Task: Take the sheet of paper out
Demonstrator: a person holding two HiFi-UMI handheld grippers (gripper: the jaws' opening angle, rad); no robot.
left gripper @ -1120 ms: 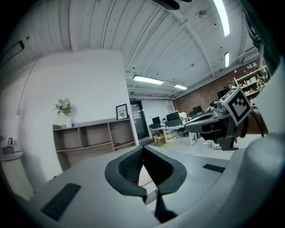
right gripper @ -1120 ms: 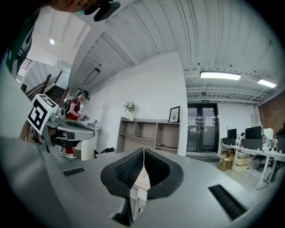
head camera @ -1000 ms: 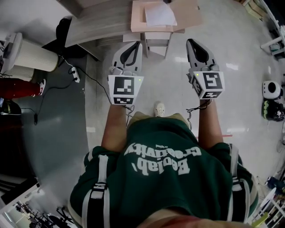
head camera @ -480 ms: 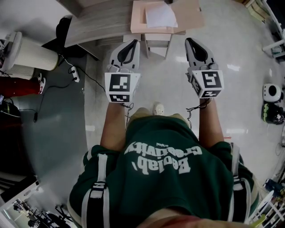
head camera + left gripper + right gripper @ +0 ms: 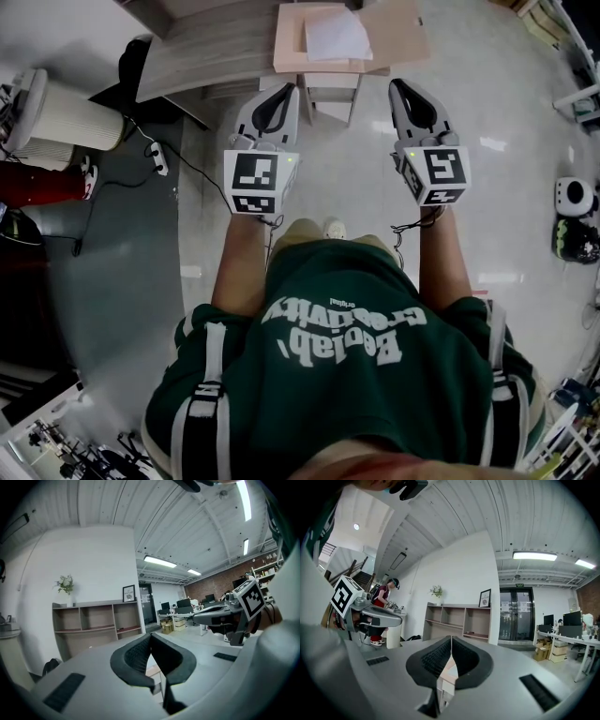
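**Two closed grippers short of the box with the paper**

A glossy pale floor (image 5: pixel 525 187) fills the head view, with a grey wooden shelf unit (image 5: pixel 206 47) at top left. At top centre a pinkish open box (image 5: pixel 291 52) rests on a small stand (image 5: pixel 330 94). The sheet of paper (image 5: pixel 336 33) lies flat inside the box, white and untouched. The left gripper (image 5: pixel 286 90) and right gripper (image 5: pixel 399 86) are held side by side, pointing toward the stand, both just short of the box. In each gripper view the dark ribbed pads are pressed together at their tips with nothing between them. The person's green shirt (image 5: pixel 347 328) fills the lower frame.
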